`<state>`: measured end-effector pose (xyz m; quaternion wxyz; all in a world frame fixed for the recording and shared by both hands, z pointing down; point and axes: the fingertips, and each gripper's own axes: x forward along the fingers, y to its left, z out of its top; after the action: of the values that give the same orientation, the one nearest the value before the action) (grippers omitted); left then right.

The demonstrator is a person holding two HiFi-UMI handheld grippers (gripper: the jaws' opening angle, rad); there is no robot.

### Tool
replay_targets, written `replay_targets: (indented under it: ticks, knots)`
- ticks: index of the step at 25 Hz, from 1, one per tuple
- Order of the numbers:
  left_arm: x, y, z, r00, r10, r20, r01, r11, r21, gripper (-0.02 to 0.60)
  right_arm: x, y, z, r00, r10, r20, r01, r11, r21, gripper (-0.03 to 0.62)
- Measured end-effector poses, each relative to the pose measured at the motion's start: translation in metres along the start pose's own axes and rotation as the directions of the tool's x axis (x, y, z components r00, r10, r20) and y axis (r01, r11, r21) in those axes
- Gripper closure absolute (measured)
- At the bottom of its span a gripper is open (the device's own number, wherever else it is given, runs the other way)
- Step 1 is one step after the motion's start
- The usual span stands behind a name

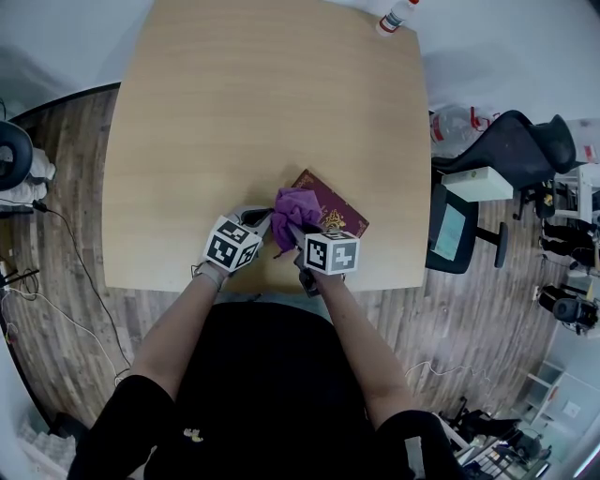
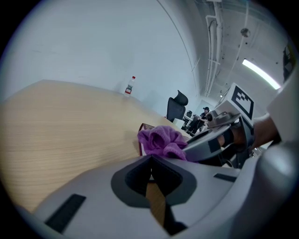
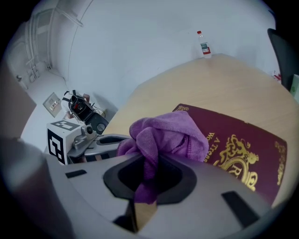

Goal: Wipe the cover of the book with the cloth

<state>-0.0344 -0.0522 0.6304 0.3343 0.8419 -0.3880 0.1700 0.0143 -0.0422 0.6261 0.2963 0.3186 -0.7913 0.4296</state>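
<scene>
Nearest the head camera is the person's black top, with both bare forearms reaching forward over the near edge of the worktop (image 1: pixel 244 112), a broad pale wood slab with rounded corners that fills the upper middle of the head view. Off its right edge stands a black office chair (image 1: pixel 511 141) on the plank floor. A maroon book (image 1: pixel 330 193) with a gold crest and gold lettering on its cover lies flat close to the near edge, a little right of the middle and turned at an angle to that edge. Over the book's left part sits the right hand-held gripper (image 3: pixel 144 177), its jaws closed on a fold of the purple cloth (image 1: pixel 295 208). The rest of the cloth is bunched in a loose heap on the cover, covering the book's left corner. Just beside the cloth, on its left, is the left hand-held gripper (image 2: pixel 150 163), low over the bare wood near the same edge; its jaws are drawn together with nothing between them. At the far right corner of the worktop stands a small clear bottle (image 1: pixel 394 19) with a red cap, well apart from everything else.
</scene>
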Motion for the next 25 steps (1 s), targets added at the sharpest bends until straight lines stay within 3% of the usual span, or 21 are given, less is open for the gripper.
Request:
replay_targets:
  ticks: [7,10,12,15,20,25]
  knots:
    - [0.0,0.0,0.0,0.997,-0.053,0.05,0.059,0.99,-0.129,0.563,-0.001,0.008,-0.006,1.0,0.022,-0.01,-0.022,1.0,0.006,0.526]
    - [-0.004,0.012,-0.01,1.0,-0.01,0.013,0.013,0.98,-0.2,0.563,0.0,0.007,-0.005,0.999,0.033,-0.013,-0.032,0.999,0.024,0.526]
    - [-0.011,0.023,-0.019,0.999,0.028,-0.022,-0.032,0.98,-0.197,0.563,0.0,0.007,-0.005,0.999,0.034,-0.014,-0.034,0.999,0.029,0.526]
    - [-0.014,0.022,-0.025,0.999,0.021,-0.042,-0.028,0.984,-0.178,0.563,0.001,0.008,-0.004,0.999,0.037,-0.019,-0.036,0.999,0.017,0.526]
    - [-0.01,0.013,-0.032,0.993,0.034,-0.109,-0.042,0.997,-0.071,0.563,0.008,0.015,0.001,0.998,0.049,-0.033,-0.049,0.999,0.0,0.526]
    - [-0.011,0.011,-0.031,0.995,0.045,-0.09,-0.051,0.997,-0.057,0.563,0.015,0.019,0.008,0.997,0.065,-0.039,-0.065,0.998,0.007,0.526]
